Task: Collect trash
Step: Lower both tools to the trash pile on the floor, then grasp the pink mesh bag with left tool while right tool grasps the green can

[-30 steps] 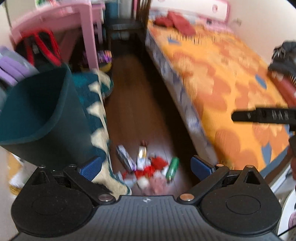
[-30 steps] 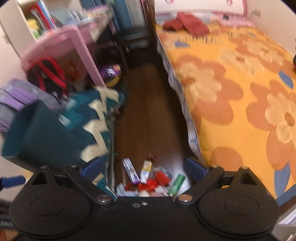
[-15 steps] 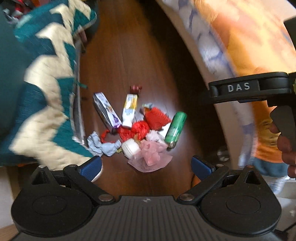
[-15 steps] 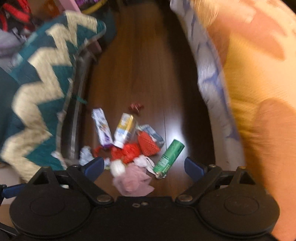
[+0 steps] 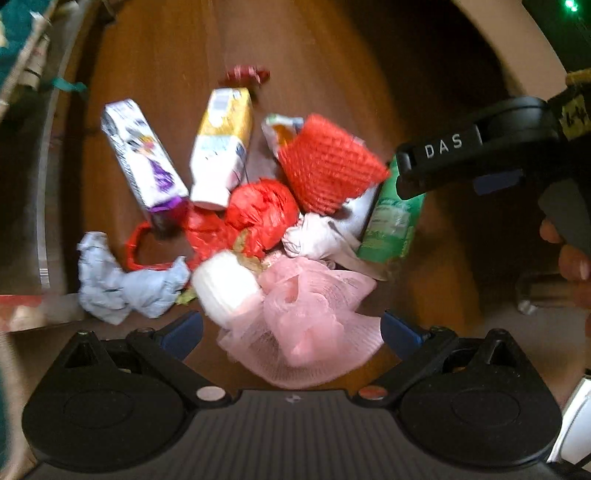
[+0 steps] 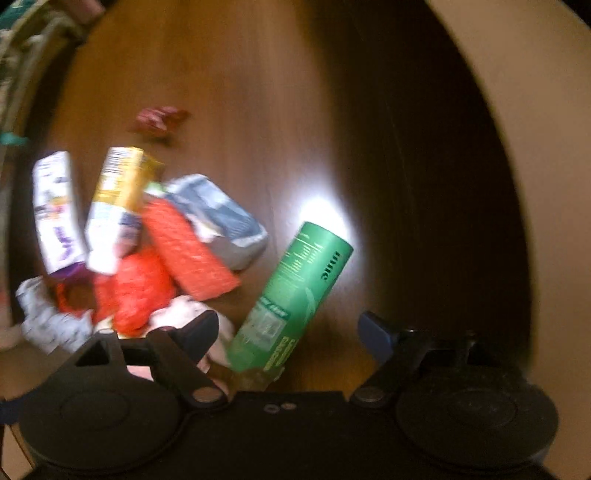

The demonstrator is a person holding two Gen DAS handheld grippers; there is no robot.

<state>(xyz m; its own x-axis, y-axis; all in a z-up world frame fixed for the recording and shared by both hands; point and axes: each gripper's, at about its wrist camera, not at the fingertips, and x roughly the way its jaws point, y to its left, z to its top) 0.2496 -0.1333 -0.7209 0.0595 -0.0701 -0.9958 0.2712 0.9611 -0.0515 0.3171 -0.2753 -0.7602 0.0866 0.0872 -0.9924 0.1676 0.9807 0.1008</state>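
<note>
A pile of trash lies on the dark wood floor. In the left wrist view I see a pink mesh net (image 5: pixel 310 325), a white lump (image 5: pixel 225 291), red plastic (image 5: pixel 262 214), a red foam net (image 5: pixel 328 162), a purple-white carton (image 5: pixel 144 155), a yellow-white carton (image 5: pixel 221 147), crumpled blue tissue (image 5: pixel 122 280) and a green can (image 5: pixel 391 225). My left gripper (image 5: pixel 291 332) is open just above the pink net. My right gripper (image 6: pixel 291 332) is open over the lower end of the green can (image 6: pixel 295 295); its body shows in the left wrist view (image 5: pixel 476 151).
A small dark red wrapper (image 6: pixel 159 118) lies apart, beyond the pile. The bed's pale base (image 6: pixel 517 110) curves along the right. A teal zigzag blanket's edge (image 5: pixel 14 33) and a metal rail (image 5: pixel 44 184) run along the left.
Both grippers have dropped from looking across the room to close above the trash pile. The right gripper now sits over the green can, the left over the pink net.
</note>
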